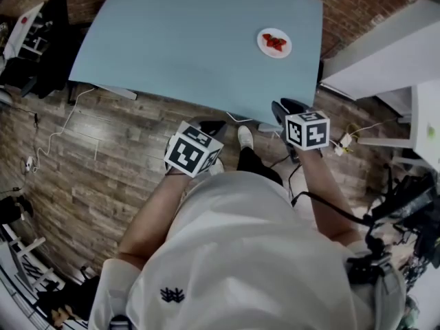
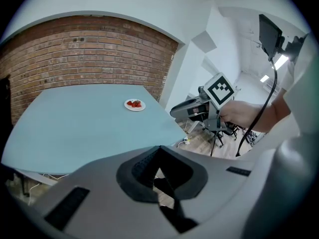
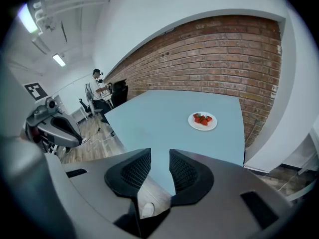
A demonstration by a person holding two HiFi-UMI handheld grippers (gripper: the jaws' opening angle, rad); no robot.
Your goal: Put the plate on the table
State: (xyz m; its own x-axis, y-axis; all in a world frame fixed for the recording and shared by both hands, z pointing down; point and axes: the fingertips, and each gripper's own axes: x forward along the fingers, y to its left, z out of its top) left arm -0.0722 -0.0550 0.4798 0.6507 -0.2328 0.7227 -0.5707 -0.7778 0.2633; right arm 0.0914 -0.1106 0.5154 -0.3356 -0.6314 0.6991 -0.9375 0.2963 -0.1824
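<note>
Out of sight, cropped or too small
In the head view, jaws of left tongs (image 2: 159,158) and right tongs (image 3: 159,169) hidden beneath marker cubes (image 1: 193,149); counter (image 1: 192,40) cropped at top edge. Red food (image 1: 275,42) on plate (image 1: 264,47) too small to identify. Distant person (image 3: 97,87) by brick wall (image 3: 209,49) tiny, unclear. Shoe (image 3: 147,209) partly hidden behind right tongs.
</note>
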